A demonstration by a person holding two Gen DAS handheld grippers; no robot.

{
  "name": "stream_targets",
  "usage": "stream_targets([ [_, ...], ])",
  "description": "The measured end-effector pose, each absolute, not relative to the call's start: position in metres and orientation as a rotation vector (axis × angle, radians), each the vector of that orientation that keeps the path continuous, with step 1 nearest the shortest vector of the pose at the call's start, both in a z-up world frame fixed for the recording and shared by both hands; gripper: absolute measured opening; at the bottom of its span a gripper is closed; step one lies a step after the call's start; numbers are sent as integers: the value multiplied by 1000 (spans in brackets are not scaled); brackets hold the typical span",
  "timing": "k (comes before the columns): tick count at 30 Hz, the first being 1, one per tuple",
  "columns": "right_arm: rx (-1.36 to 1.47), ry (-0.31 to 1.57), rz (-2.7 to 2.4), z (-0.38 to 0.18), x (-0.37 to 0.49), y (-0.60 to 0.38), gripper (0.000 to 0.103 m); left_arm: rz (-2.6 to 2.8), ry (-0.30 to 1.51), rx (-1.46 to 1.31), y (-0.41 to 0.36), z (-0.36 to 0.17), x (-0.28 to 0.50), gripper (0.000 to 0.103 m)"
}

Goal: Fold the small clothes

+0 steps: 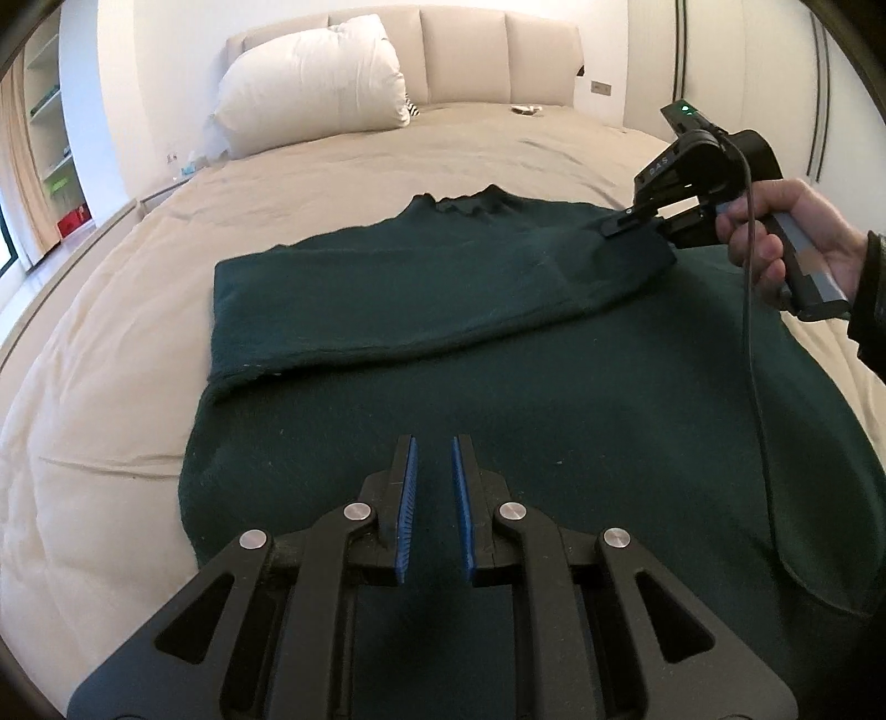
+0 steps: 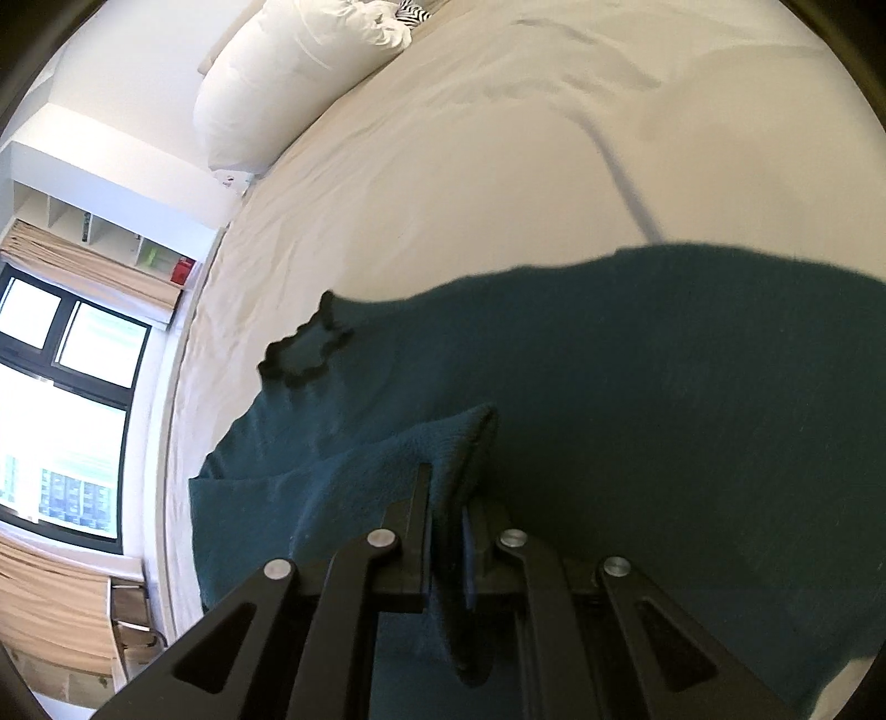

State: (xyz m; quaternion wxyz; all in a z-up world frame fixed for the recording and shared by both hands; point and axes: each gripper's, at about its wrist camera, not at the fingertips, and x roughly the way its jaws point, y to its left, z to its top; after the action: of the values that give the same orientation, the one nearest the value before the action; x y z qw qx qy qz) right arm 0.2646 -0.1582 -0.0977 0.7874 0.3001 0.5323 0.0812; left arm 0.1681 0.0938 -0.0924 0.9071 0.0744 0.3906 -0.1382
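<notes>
A dark green sweater (image 1: 498,387) lies spread flat on the beige bed (image 1: 111,415), with its collar (image 1: 465,202) at the far end. One sleeve is folded across the body. My left gripper (image 1: 433,443) hovers over the near part of the sweater, its blue pads (image 1: 410,498) almost together with nothing between them. My right gripper (image 1: 631,221), held by a hand (image 1: 786,221), is shut on a raised fold of the sweater's right side near the shoulder. In the right wrist view that fold (image 2: 443,454) bunches up between the right gripper's (image 2: 448,493) fingers, and the collar (image 2: 304,354) lies beyond.
A large white pillow (image 1: 315,83) leans on the padded headboard (image 1: 465,50). A black cable (image 1: 753,360) hangs from the right gripper over the sweater. Shelves (image 1: 50,138) and a window (image 2: 66,387) stand to the left of the bed. A small object (image 1: 526,109) lies near the headboard.
</notes>
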Motion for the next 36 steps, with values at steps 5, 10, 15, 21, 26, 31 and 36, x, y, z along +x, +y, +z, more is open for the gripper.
stream_targets([
  [5,626,1154,168,-99,262,-168,9,-279,823,142,65,-121,156,13],
  [10,627,1153,169,-98,260,-176,8,-281,826,149,65,-116,145,13],
  [15,581,1152,150,-94,262,-177,8,-286,829,157,65,-116,143,13],
  [21,556,1153,140,-96,266,-177,8,-307,844,162,62,-119,140,13],
  [26,508,1157,146,-96,264,-173,9,-308,822,140,69,-110,149,13],
  [31,526,1148,149,-97,263,-175,9,-257,754,123,82,-83,183,13],
  [36,515,1140,146,-97,262,-173,9,-180,705,171,83,-72,247,13],
])
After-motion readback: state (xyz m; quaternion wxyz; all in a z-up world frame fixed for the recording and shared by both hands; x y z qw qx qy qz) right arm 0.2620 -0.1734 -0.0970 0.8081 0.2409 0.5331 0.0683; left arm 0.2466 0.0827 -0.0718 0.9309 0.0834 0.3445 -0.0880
